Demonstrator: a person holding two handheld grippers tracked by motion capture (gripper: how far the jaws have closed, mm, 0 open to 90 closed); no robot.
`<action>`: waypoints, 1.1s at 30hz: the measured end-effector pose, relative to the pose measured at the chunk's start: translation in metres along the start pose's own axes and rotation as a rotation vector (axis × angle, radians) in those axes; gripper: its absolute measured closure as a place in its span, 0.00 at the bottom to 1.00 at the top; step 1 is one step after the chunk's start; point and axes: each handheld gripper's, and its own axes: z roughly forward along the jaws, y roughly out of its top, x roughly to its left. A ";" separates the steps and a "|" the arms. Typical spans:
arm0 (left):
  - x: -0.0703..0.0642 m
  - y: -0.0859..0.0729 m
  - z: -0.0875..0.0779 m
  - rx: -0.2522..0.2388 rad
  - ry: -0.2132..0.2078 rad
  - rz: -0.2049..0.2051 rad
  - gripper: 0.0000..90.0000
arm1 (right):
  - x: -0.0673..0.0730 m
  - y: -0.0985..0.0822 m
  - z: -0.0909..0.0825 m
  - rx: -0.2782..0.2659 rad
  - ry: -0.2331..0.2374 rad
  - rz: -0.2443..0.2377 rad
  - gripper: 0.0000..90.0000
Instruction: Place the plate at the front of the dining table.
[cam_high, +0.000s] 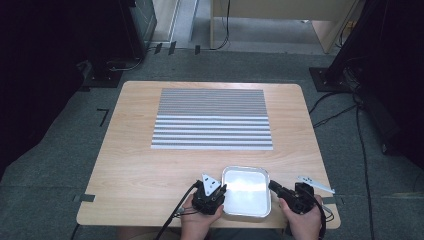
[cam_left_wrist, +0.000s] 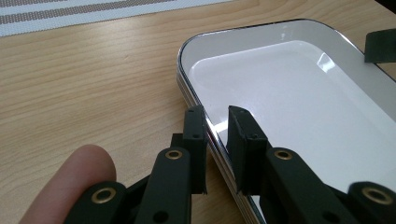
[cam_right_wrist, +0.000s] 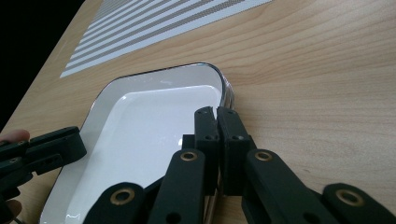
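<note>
The left gripper (cam_high: 220, 192) sits at the left rim of the tray (cam_high: 246, 212). In the left gripper view its two black jaws stand one on each side of that thin rim, with a small gap between them. I cannot tell if the pads really pinch the rim or just stand by it.

The tray lies flat on the wooden table (cam_high: 140, 165), near the front edge, between the two hands. It is white inside with a shiny metal rim, and nothing lies in it. It looks hard and stiff, so it should not bend. It looks light too. But it is smooth and shiny, so it may slip. The rim is the best place to grab, one side for each gripper, so the tray stays level.

The right gripper (cam_high: 272, 186) is at the right rim. Its jaws are pressed tight together on that rim.

To the right of the tray lies a small white clip-like thing (cam_high: 316, 183), near but not touching. Farther back lies a striped mat (cam_high: 212, 119), well apart. Nothing stands in the way.
</note>
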 end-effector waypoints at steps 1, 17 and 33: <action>0.000 0.000 0.000 0.000 0.000 0.000 0.87 | 0.000 0.000 0.000 0.000 0.000 0.000 0.99; -0.002 -0.002 0.003 0.000 0.010 0.014 0.85 | 0.004 0.002 -0.006 -0.042 0.008 0.016 1.00; -0.003 -0.002 0.001 -0.017 -0.001 0.020 0.78 | -0.002 0.005 -0.014 -0.056 0.018 0.056 1.00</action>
